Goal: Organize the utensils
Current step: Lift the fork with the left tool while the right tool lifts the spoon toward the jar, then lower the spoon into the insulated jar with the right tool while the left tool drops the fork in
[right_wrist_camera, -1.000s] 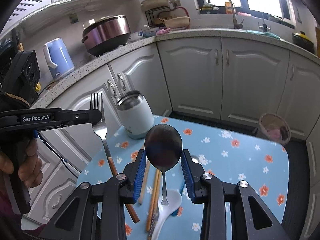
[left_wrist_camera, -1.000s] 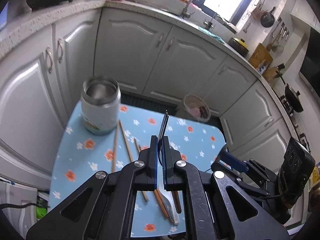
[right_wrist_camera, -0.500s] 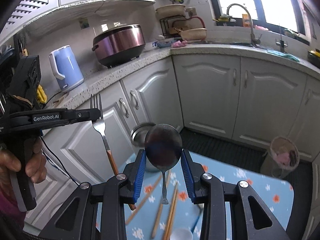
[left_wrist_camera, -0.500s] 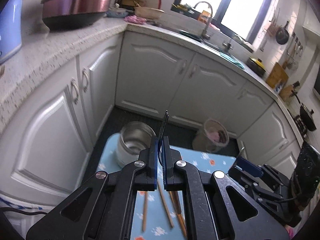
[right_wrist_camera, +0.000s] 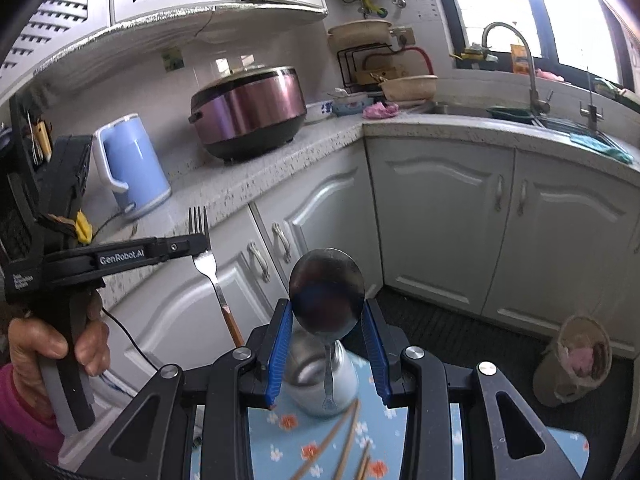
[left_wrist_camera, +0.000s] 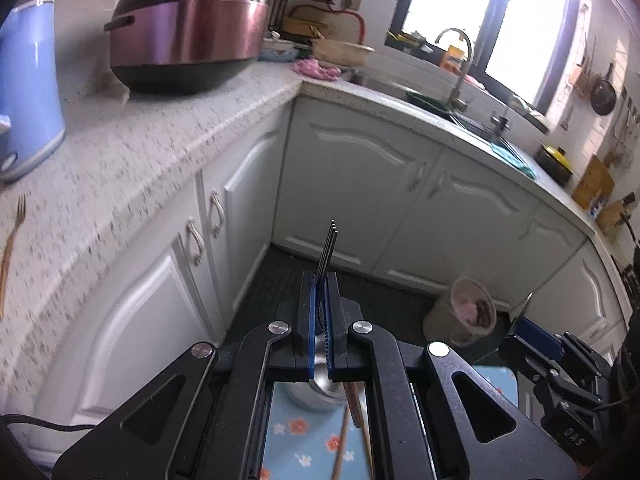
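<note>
My left gripper [left_wrist_camera: 319, 284] is shut on a metal fork [left_wrist_camera: 327, 249], tines up; in the right wrist view the fork [right_wrist_camera: 205, 256] has a wooden handle and hangs from that gripper [right_wrist_camera: 188, 246]. My right gripper [right_wrist_camera: 326, 312] is shut on a steel spoon [right_wrist_camera: 326, 290], bowl up, handle hanging down. Both are held above a steel cup [right_wrist_camera: 312, 376] that stands on the blue flowered table [right_wrist_camera: 288, 444]; the cup also shows in the left wrist view [left_wrist_camera: 320, 384]. Wooden chopsticks [right_wrist_camera: 344, 440] lie on the table.
White cabinets [left_wrist_camera: 360, 184] and a speckled countertop [left_wrist_camera: 140, 152] run behind the table. On the counter are a blue kettle [right_wrist_camera: 128, 168], a purple rice cooker [right_wrist_camera: 248, 112] and another fork [left_wrist_camera: 12, 240]. A small bin [right_wrist_camera: 576, 360] stands on the dark floor.
Both grippers have risen and tilted up with the fork and spoon still held; the table and cup have dropped to the bottom of both views.
</note>
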A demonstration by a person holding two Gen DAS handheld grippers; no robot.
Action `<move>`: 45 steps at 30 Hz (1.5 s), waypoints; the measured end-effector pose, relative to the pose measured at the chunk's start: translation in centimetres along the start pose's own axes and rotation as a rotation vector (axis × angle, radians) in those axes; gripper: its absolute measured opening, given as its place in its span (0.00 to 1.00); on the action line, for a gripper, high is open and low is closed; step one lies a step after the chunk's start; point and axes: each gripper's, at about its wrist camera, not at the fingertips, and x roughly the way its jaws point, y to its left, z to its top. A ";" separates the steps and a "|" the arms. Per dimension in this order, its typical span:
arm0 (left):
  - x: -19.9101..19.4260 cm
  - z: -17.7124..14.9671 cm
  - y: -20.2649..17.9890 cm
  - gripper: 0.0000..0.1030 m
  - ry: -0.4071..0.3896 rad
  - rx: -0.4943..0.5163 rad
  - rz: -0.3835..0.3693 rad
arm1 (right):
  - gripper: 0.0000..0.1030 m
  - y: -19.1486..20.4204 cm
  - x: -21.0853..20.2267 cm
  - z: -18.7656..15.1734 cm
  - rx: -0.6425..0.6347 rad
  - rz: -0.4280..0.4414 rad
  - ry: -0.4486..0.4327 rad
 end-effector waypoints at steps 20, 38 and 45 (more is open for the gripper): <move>7.3 -2.0 0.9 0.02 0.001 -0.028 0.076 | 0.33 -1.0 10.7 -1.7 0.082 0.011 0.114; 11.1 -5.4 0.4 0.02 0.061 -0.034 0.087 | 0.27 -2.0 14.3 -4.9 0.140 0.043 0.216; 11.1 -5.8 0.1 0.02 0.067 -0.027 0.073 | 0.27 -2.0 14.6 -5.4 0.143 0.038 0.229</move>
